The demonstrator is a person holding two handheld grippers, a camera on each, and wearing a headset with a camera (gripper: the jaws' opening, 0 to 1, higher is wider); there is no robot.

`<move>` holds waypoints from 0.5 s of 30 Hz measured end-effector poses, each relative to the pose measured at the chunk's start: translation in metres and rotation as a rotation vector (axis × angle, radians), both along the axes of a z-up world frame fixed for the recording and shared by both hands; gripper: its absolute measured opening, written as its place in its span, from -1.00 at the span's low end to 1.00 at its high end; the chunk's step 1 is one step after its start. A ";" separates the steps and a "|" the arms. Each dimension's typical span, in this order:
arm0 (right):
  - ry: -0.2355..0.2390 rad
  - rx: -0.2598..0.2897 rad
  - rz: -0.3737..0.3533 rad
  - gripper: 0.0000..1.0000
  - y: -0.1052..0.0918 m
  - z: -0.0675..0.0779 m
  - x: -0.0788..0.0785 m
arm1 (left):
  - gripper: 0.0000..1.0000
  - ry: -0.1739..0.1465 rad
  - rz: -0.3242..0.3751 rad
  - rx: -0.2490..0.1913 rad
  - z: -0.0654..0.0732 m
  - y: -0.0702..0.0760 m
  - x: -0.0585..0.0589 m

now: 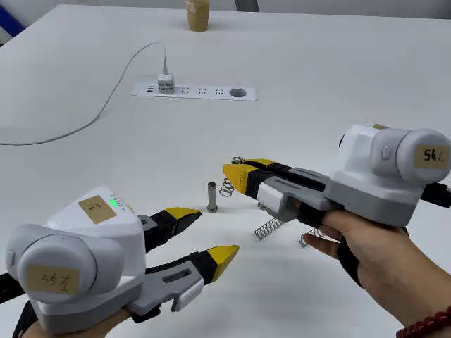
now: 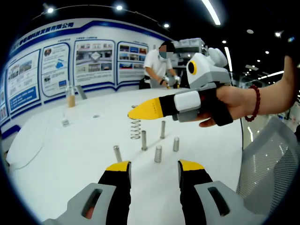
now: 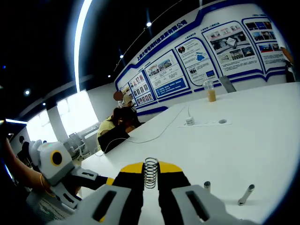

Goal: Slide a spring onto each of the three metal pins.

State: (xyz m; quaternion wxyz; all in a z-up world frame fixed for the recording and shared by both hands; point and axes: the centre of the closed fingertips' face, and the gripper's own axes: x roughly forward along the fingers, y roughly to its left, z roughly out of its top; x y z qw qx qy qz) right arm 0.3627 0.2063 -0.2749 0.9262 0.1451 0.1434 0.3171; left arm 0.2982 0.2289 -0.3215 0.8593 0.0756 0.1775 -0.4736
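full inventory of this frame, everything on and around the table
table: one, white, under everything
pins: at least four, silver, upright mid-table
springs: two loose, silver, lying near the pins
held spring: one, silver, just over the table by the pins
power strip: one, white, far centre, corded charger plugged in
cup: one, tan, far edge
people: at least two, one in white, beyond the table
posters: several, blue-white, back wall
left gripper: one, black with yellow tips, open
right gripper: one, same colours, shut on the held spring
right hand: one, holding the right gripper

White table (image 1: 317, 63); silver spring (image 3: 150, 172).
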 end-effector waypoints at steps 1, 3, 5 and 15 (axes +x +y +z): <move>-0.004 -0.008 0.000 -0.78 0.000 -0.001 0.002 | -0.18 0.000 0.001 0.004 -0.001 0.000 0.000; -0.001 -0.027 0.000 -0.78 0.001 -0.005 0.006 | -0.15 -0.002 0.003 0.016 -0.003 0.001 0.000; -0.005 -0.046 0.003 -0.78 0.001 -0.009 0.009 | -0.11 -0.003 0.004 0.024 -0.005 0.001 0.000; -0.070 -0.143 0.031 -0.78 0.010 -0.018 0.022 | 0.11 0.010 0.004 0.026 -0.009 0.001 -0.001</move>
